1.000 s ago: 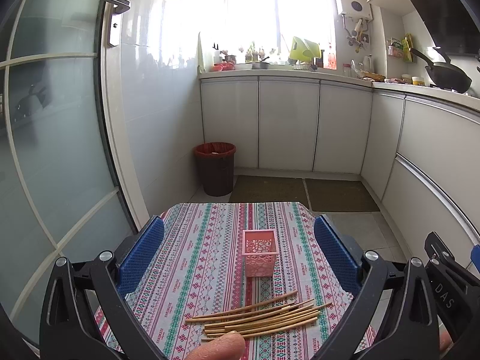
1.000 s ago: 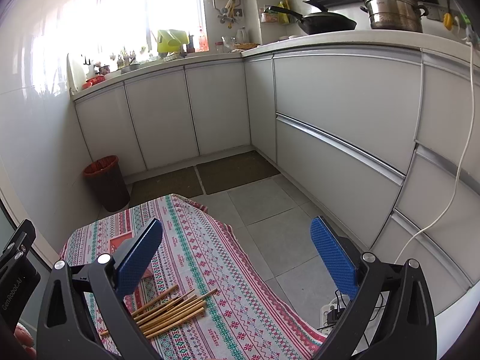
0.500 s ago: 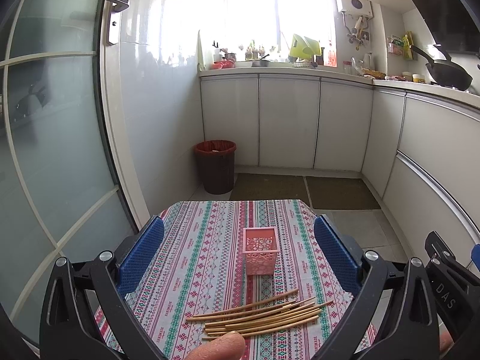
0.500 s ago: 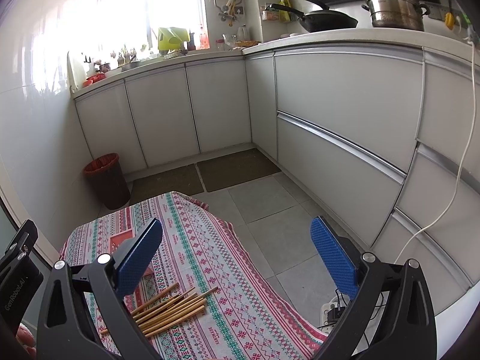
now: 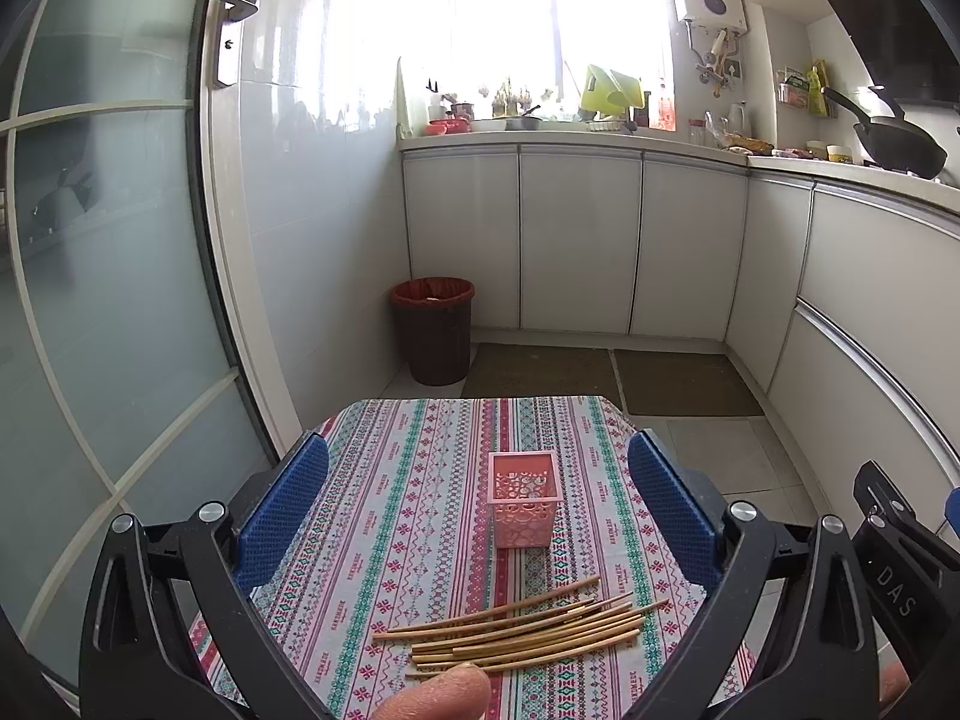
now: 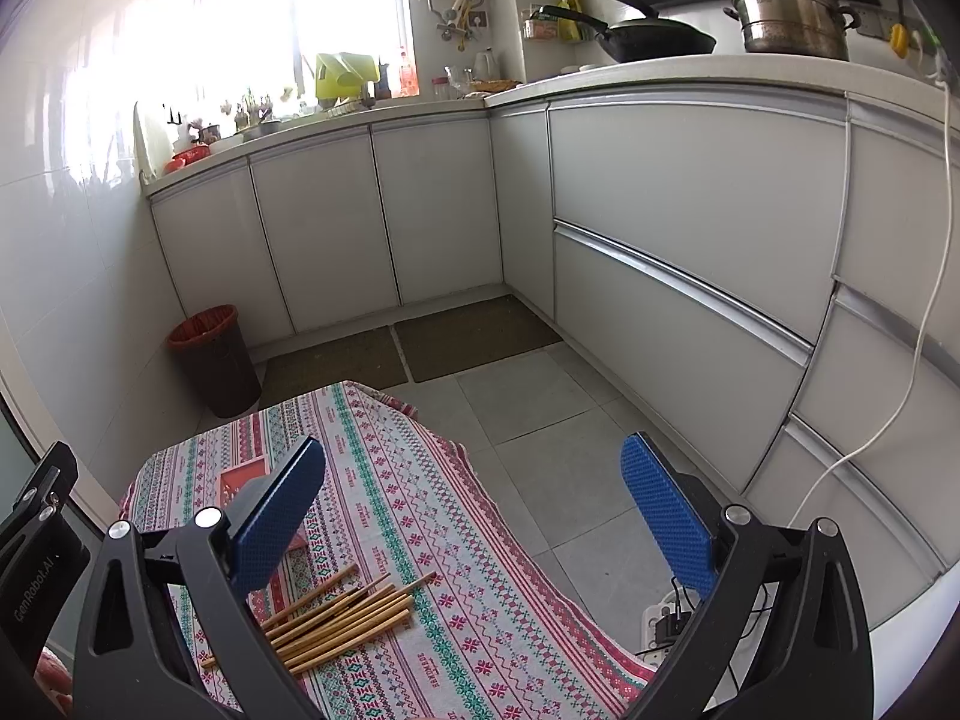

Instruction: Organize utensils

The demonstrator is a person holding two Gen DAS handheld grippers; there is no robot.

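Note:
A bundle of several wooden chopsticks point(image 5: 522, 630) lies flat on the patterned tablecloth point(image 5: 408, 480), near the front edge. Behind it stands an empty pink perforated holder point(image 5: 525, 498), upright. My left gripper point(image 5: 480, 504) is open and empty, held above and in front of the chopsticks. My right gripper point(image 6: 474, 510) is open and empty, held to the right over the table's right edge; the chopsticks point(image 6: 336, 618) show at its lower left and the holder point(image 6: 243, 483) is mostly hidden behind its left finger.
A dark bin with a red liner point(image 5: 432, 330) stands on the floor beyond the table. White cabinets point(image 5: 576, 240) run along the back and right. A glass door point(image 5: 108, 300) is at the left. A power strip point(image 6: 666, 624) lies on the floor by the right side.
Both grippers have risen or tilted slightly; the table and holder sit a little lower in view. Nothing was taken hold of.

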